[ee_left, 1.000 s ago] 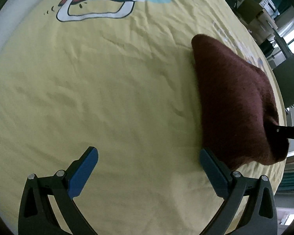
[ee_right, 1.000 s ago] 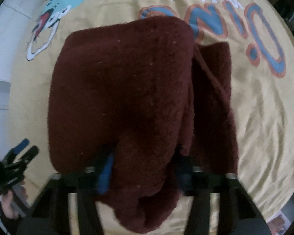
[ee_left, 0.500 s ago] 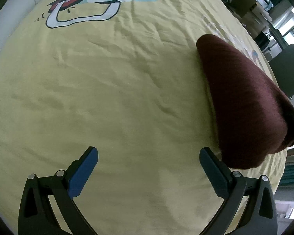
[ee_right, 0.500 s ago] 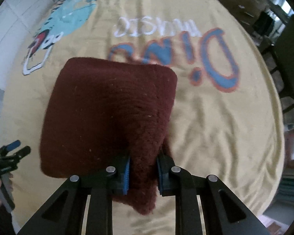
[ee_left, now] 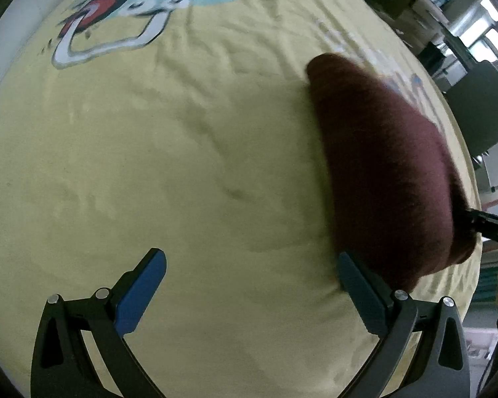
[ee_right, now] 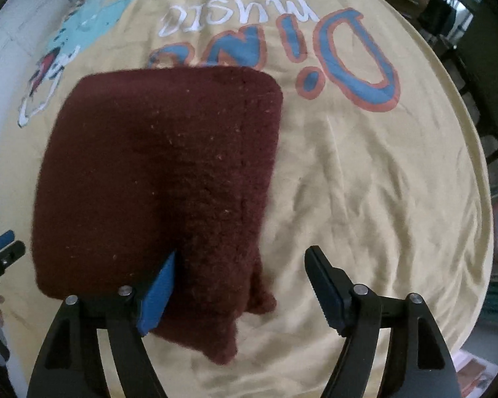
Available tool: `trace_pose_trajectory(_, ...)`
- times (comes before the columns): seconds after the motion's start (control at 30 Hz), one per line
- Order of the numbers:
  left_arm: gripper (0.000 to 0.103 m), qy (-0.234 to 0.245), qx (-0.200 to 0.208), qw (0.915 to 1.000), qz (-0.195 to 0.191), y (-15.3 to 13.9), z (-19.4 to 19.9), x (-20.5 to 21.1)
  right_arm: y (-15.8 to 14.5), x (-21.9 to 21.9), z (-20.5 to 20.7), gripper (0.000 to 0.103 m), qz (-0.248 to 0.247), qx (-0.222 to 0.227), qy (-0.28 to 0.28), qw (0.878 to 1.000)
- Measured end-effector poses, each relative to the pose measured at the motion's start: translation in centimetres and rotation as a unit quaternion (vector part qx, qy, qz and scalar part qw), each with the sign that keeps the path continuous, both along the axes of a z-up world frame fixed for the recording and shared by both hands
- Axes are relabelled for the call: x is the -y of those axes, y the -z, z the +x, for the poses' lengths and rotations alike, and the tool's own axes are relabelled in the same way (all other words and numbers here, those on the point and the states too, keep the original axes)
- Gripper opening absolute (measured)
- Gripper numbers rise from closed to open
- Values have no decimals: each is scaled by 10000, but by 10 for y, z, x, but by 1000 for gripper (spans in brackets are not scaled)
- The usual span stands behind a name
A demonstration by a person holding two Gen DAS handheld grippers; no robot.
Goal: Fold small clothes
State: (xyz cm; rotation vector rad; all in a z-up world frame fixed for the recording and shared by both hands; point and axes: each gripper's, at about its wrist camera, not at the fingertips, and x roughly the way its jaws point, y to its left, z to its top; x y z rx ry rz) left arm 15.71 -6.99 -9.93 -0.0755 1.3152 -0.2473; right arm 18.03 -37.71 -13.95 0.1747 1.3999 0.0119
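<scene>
**On the yellow sheet, a folded red cloth**

On top of the yellow sheet (ee_right: 365,199) lies a dark red fuzzy cloth (ee_right: 156,172). It is folded into a thick, nearly square pad. The sheet has big blue and orange letters (ee_right: 282,49) printed on it, and the far edge of the cloth covers a bit of them. A blue cartoon animal (ee_left: 142,10) with a red mouth is printed farther off.

The right hand-held gripper (ee_right: 239,285) has its two fingers spread wide apart. Its left blue finger (ee_right: 157,295) touches the near edge of the cloth. Its other finger is over bare sheet and holds nothing.

The left hand-held gripper (ee_left: 249,292) is spread wide too, and it is empty. It hangs over the plain yellow sheet. The cloth sits just beside its right finger (ee_left: 362,295).
</scene>
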Motion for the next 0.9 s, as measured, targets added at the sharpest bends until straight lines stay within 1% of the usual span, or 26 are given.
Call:
trace_pose_trajectory(0.1, 102, 183, 123, 9997, -136, -14, 14, 21, -20, 6, -2, 81, 73, 275, 150, 9995)
trace_pose_trajectory(0.2, 102, 363, 131, 9990, -245, -22, 28, 41, -41, 5, 3, 86, 375, 605, 178, 9973)
trace_pose_trajectory(0.27, 102, 449, 130, 9986, -228, -23, 39, 58, -47, 0, 10, 96, 565, 698, 138, 9959)
trace_pose_trajectory(0.3, 102, 452, 103, 9987, -214, -21, 45, 67, -45, -5, 15, 100, 608, 685, 77, 9958)
trace_pose_trajectory(0.33, 102, 428, 75, 9988, -222, -19, 48, 71, -40, -8, 19, 102, 619, 645, 25, 9960)
trace_pose_trajectory(0.43, 102, 388, -141, 9986, -322, -4, 57, 85, -18, -17, 30, 102, 623, 385, -28, 9973)
trace_pose_trajectory(0.53, 102, 483, -325, 9981, -206, 17, 62, 101, 11, -16, 33, 102, 531, 161, -16, 9985)
trace_pose_trajectory(0.6, 102, 389, -369, 9983, -237, 29, 64, 104, 29, -14, 33, 102, 488, 122, -71, 9987)
trace_pose_trajectory(0.63, 102, 347, -392, 9983, -236, 33, 64, 104, 34, -13, 31, 102, 566, 139, -65, 9983)
trace_pose_trajectory(0.73, 103, 380, -391, 9985, -71, 46, 63, 107, 53, -4, 27, 102, 1020, 204, 46, 9946)
trace_pose_trajectory(0.83, 103, 334, -336, 9988, -149, 55, 60, 105, 65, -3, 26, 102, 1257, 294, 42, 9916)
trace_pose_trajectory(0.9, 103, 347, -288, 9988, -191, 60, 58, 105, 68, -3, 25, 102, 1325, 299, 18, 9907)
